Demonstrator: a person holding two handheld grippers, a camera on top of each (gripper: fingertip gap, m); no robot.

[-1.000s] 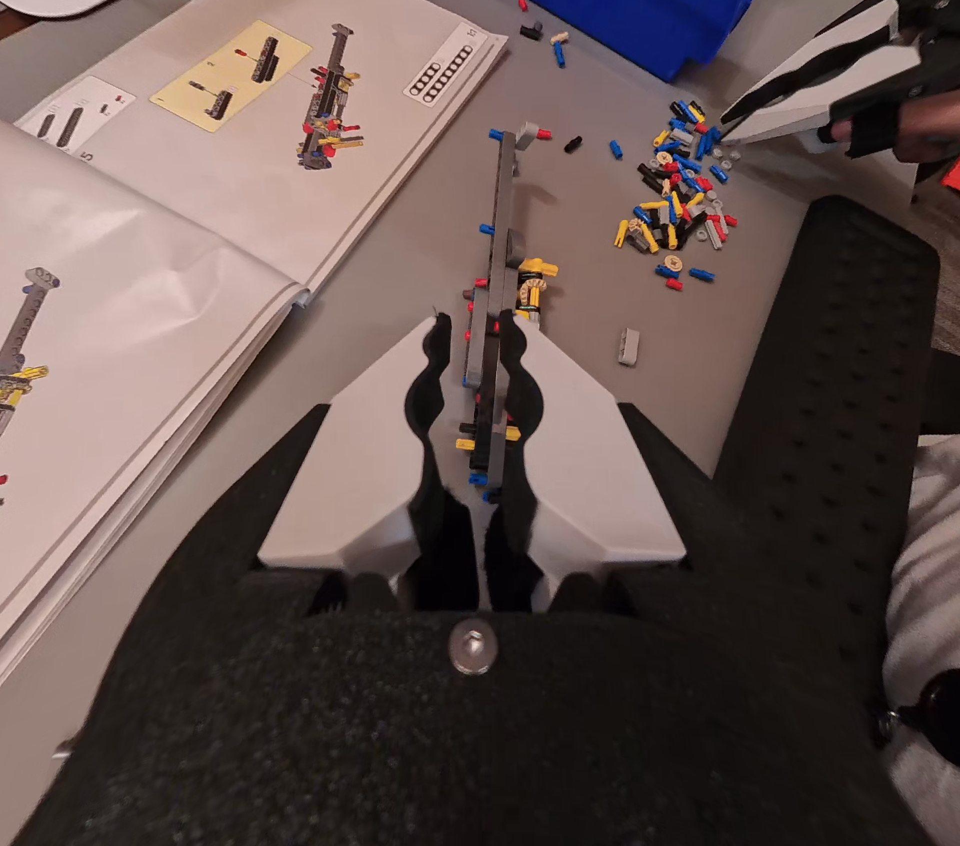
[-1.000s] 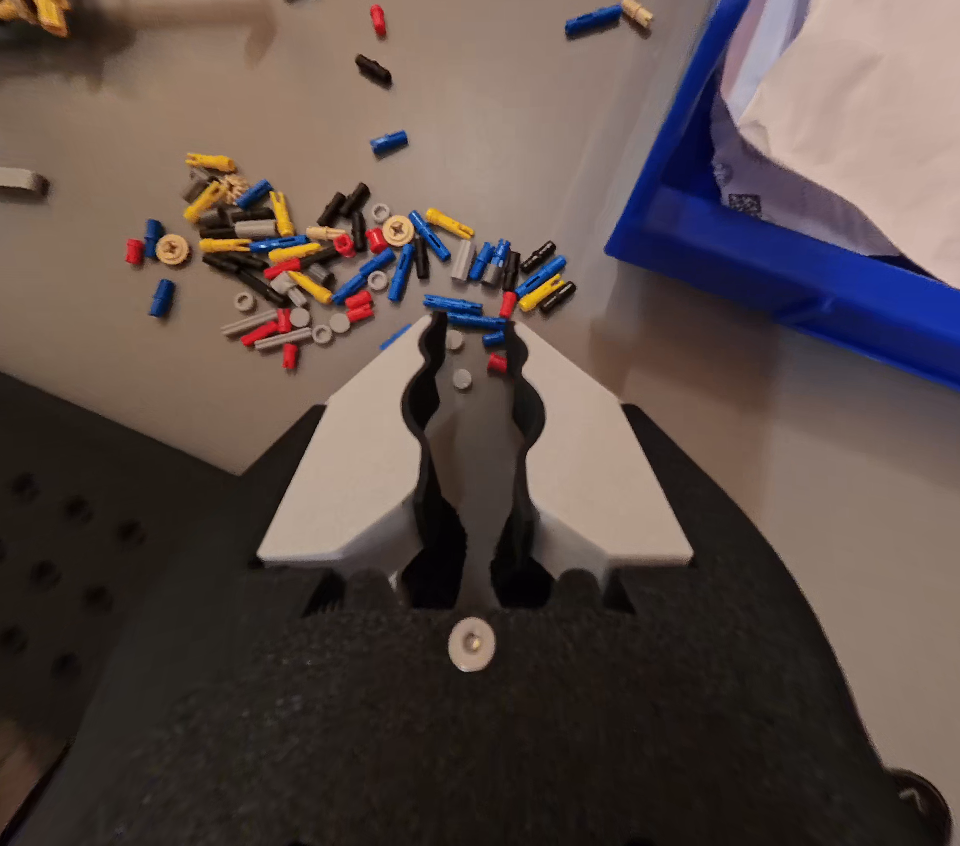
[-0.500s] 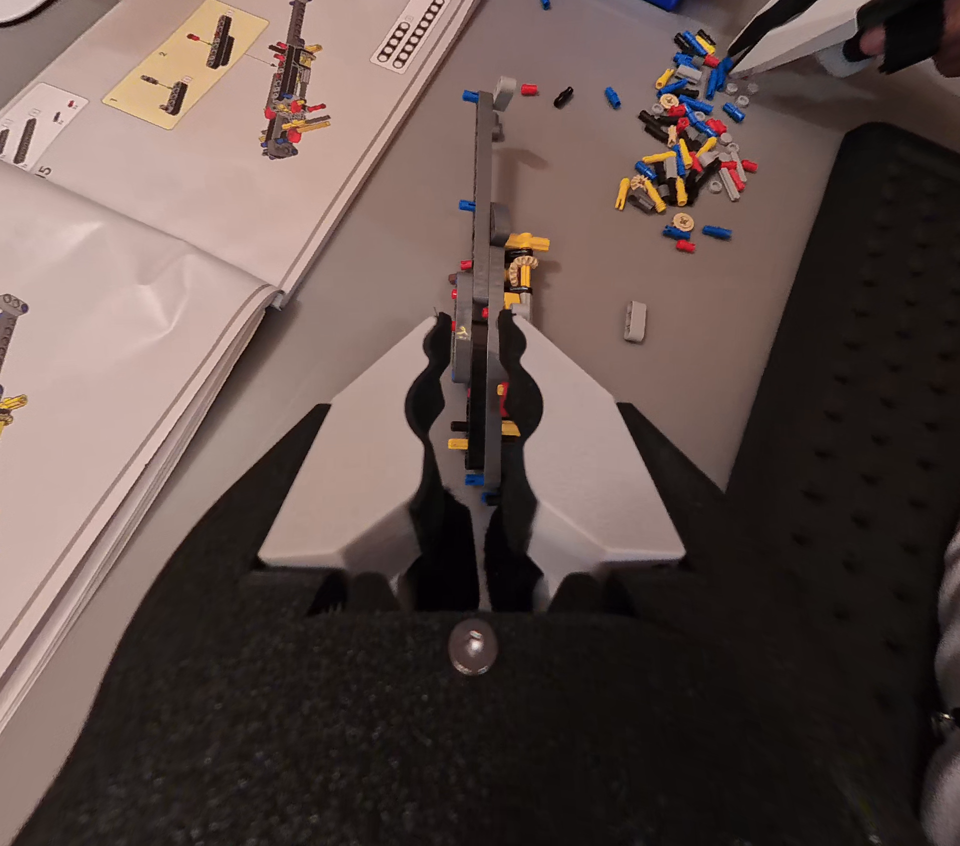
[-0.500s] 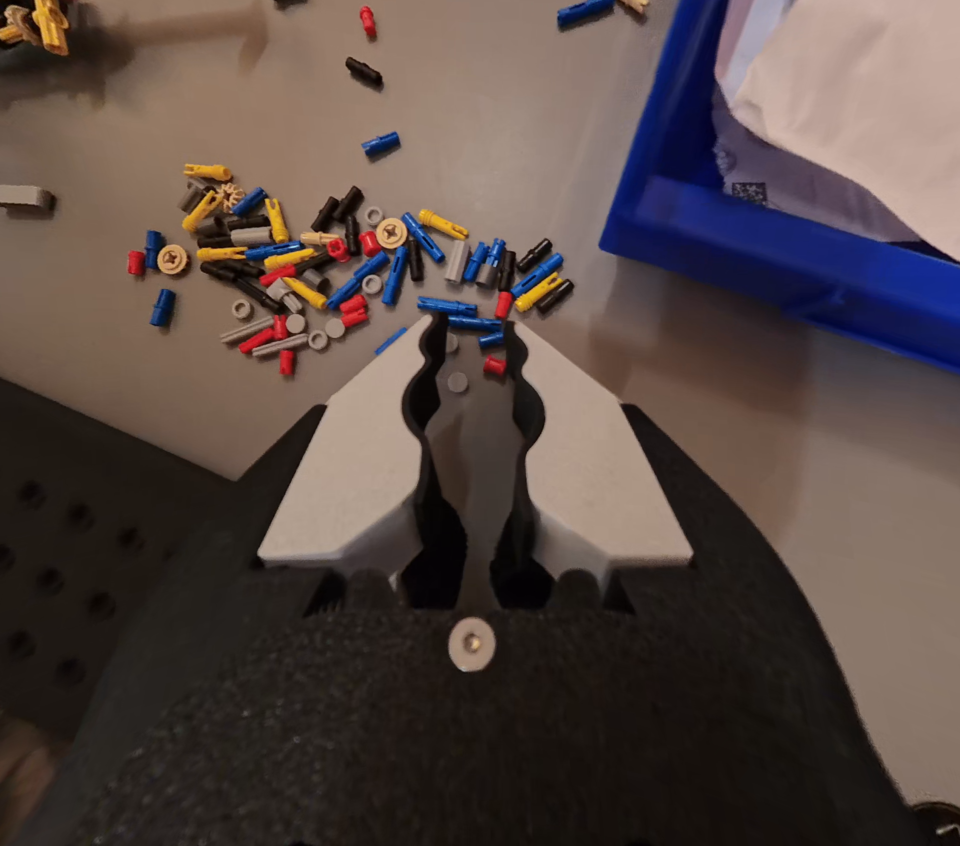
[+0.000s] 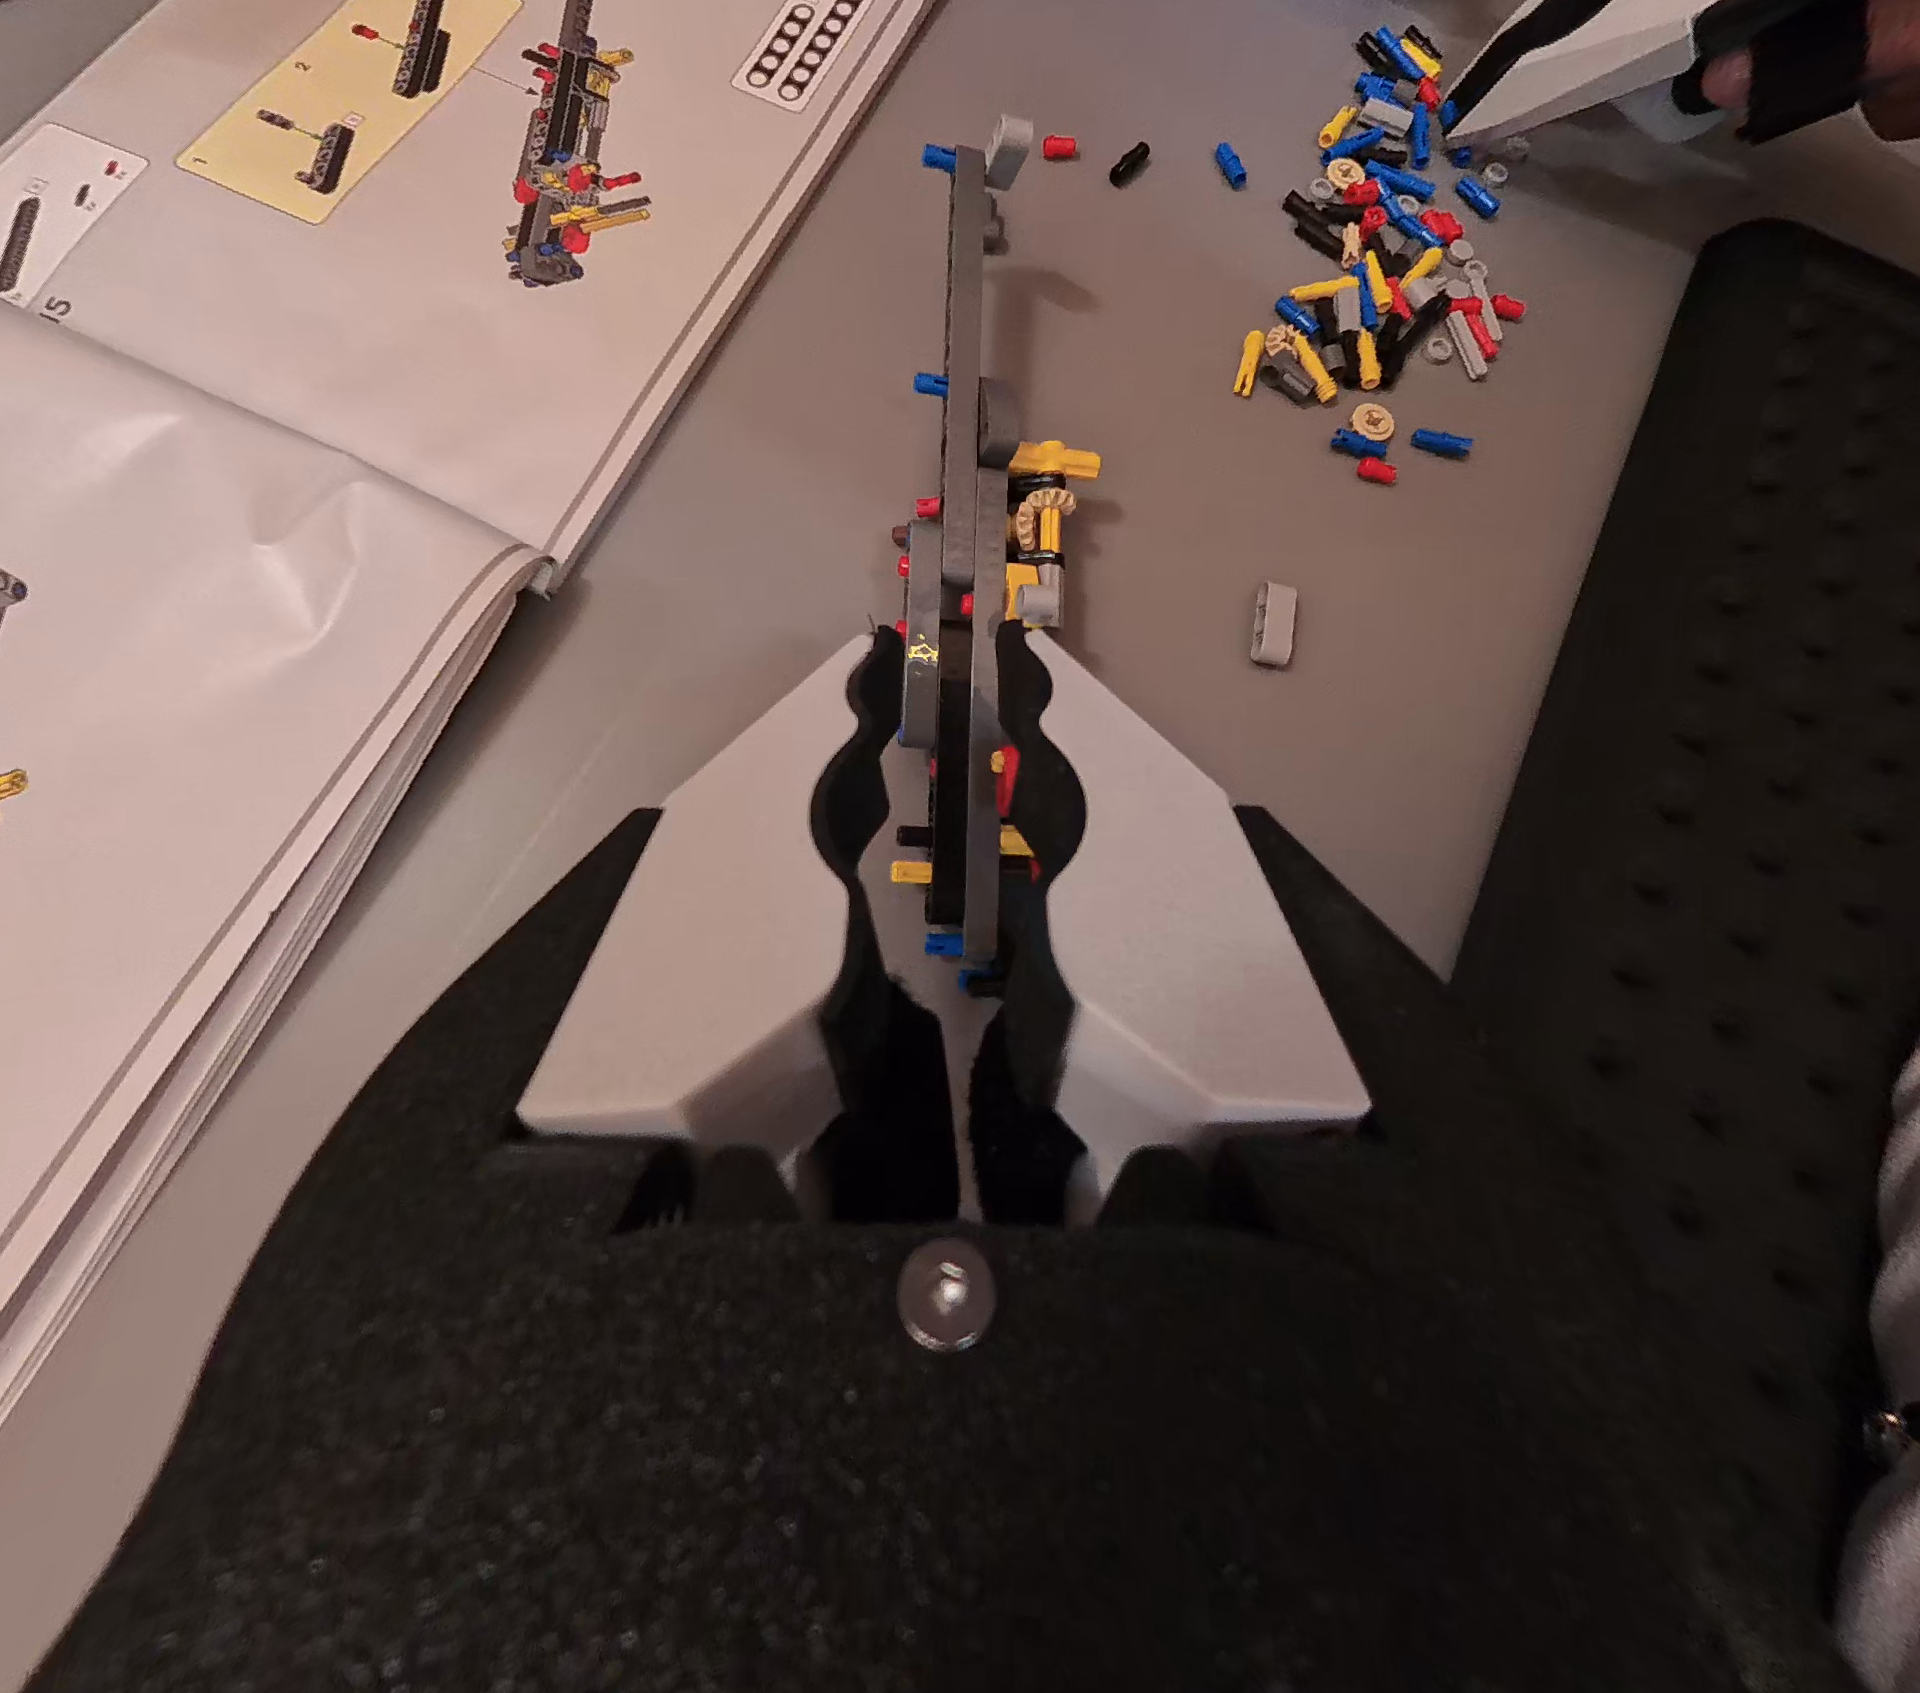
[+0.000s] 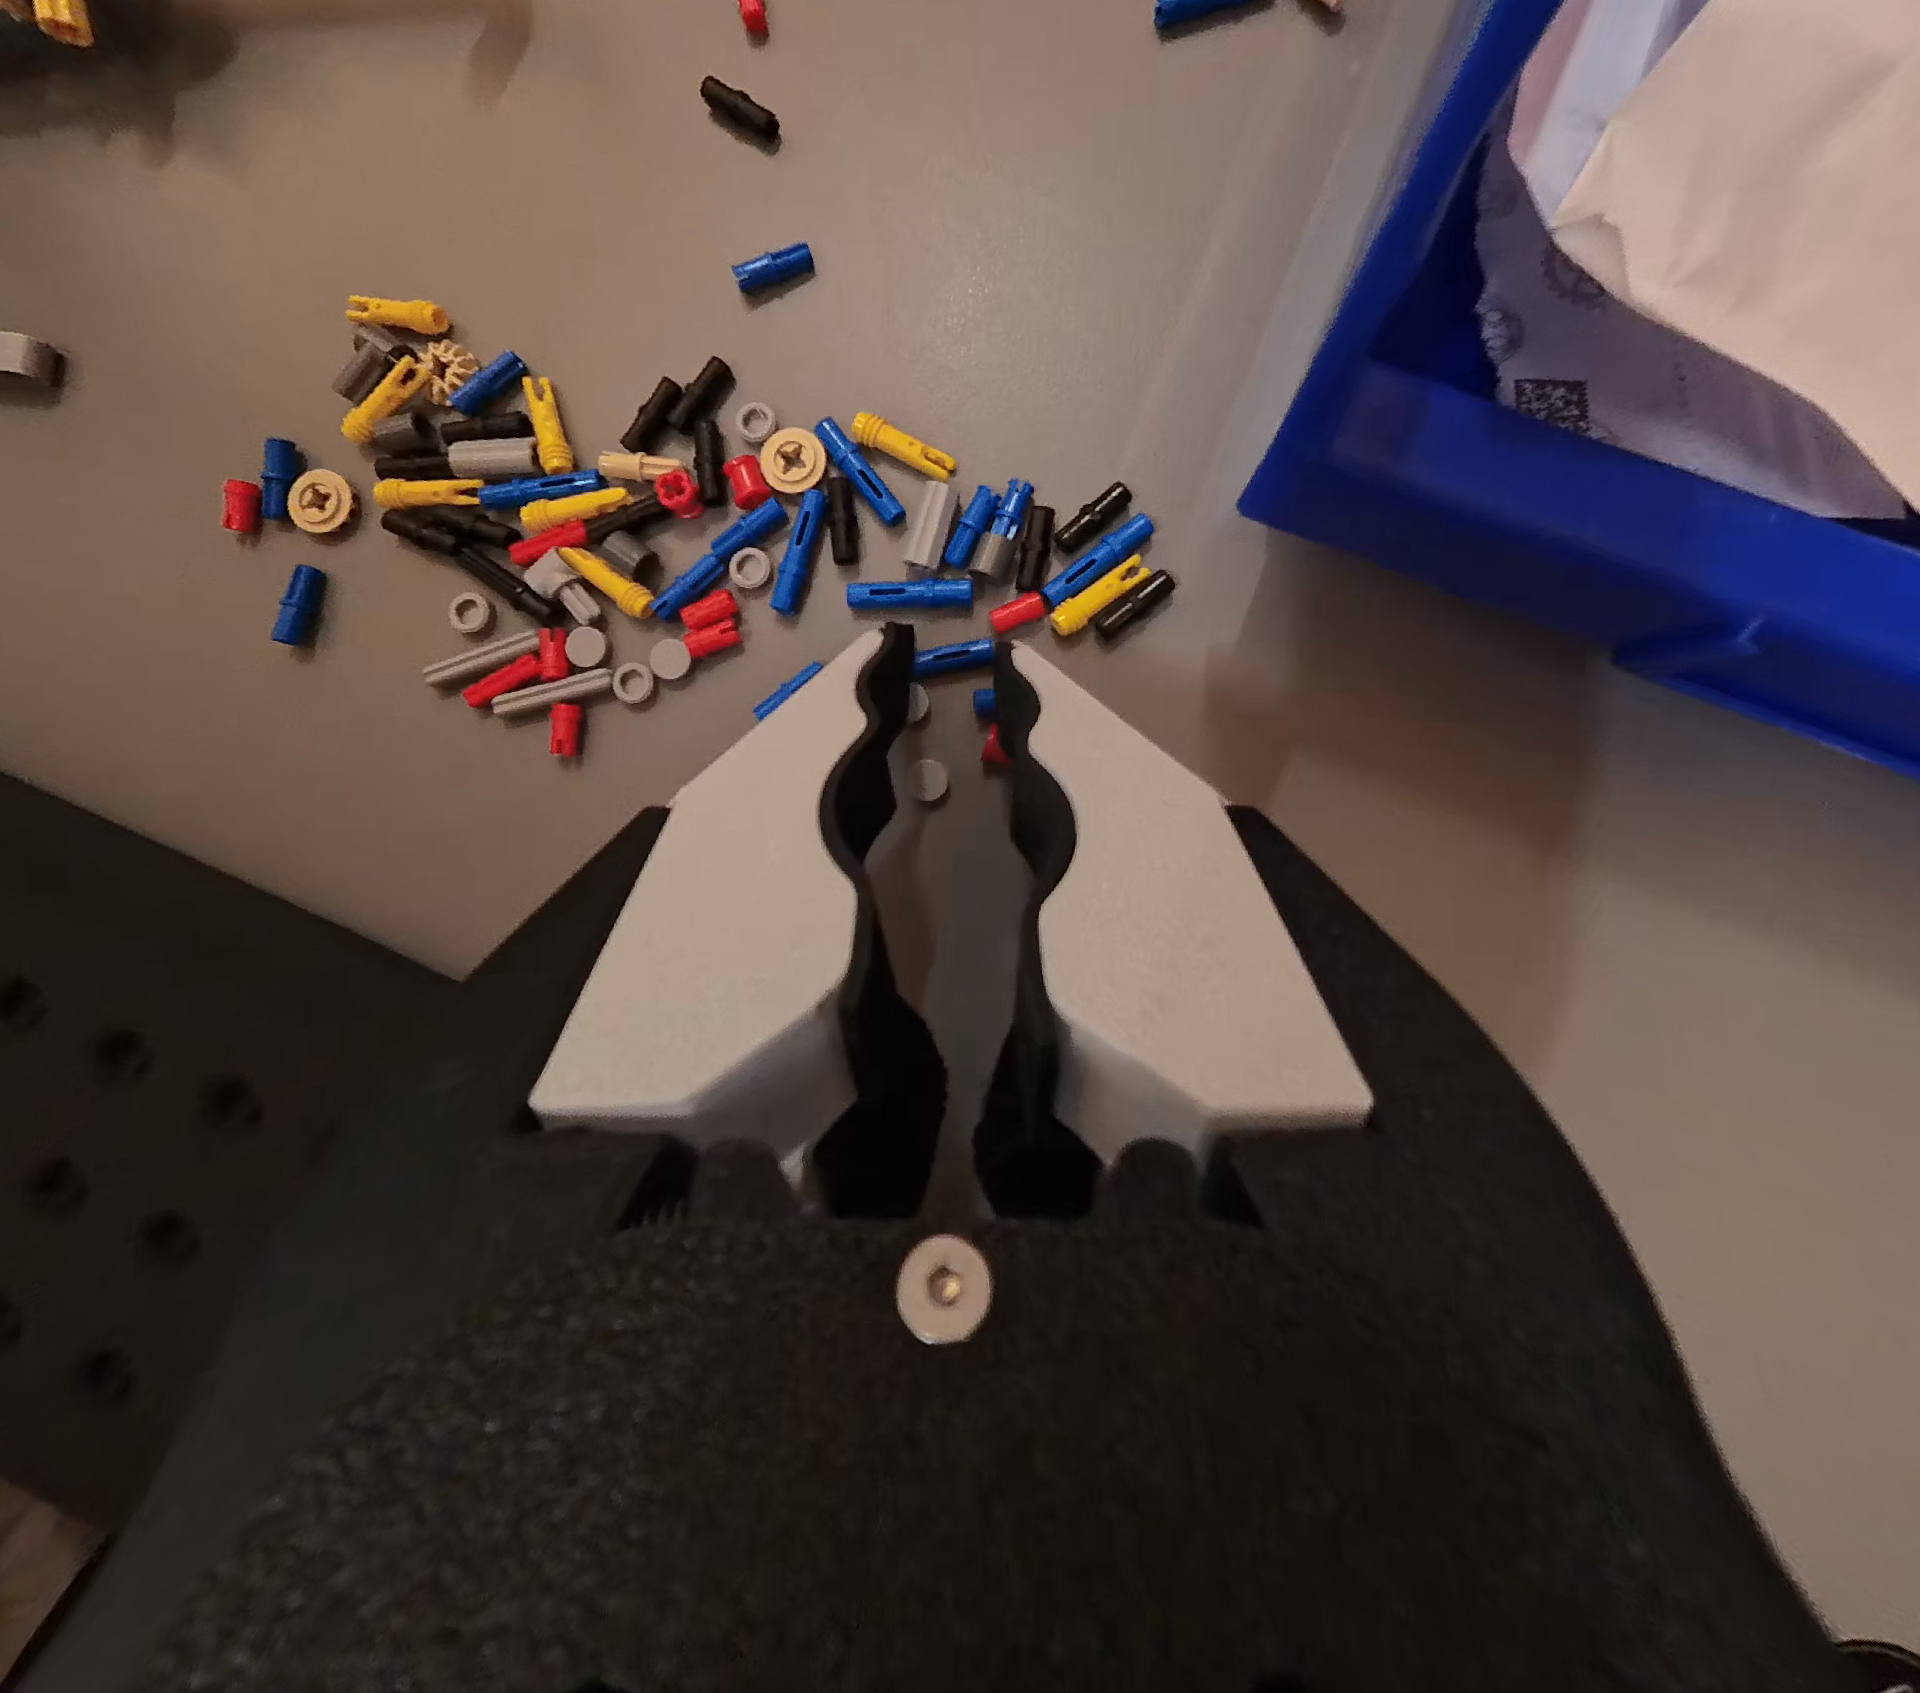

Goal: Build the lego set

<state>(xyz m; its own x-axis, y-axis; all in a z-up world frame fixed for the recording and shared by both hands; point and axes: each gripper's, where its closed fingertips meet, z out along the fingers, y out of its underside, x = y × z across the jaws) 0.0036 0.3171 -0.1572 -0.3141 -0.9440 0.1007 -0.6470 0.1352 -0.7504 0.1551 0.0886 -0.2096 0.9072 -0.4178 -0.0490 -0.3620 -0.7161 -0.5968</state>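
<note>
Left gripper (image 5: 940, 641) is clamping the long lego assembly (image 5: 968, 438) w/ fingers closed on it; right gripper (image 6: 943, 641), fingers apart, is hovering at the loose pin pile (image 6: 665, 516) beside the blue bin (image 6: 1558, 490).

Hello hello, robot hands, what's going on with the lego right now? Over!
Left gripper shut on the long grey lego beam assembly. Right gripper open, tips at the near edge of the loose pin pile. Nothing blocking.

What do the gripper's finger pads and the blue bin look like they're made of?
Left gripper pads: black, matte, wavy-edged, probably soft rubber or foam; outer shells look like pale grey printed plastic. Blue bin: smooth, slightly glossy, moulded rim, likely hard plastic.
</note>
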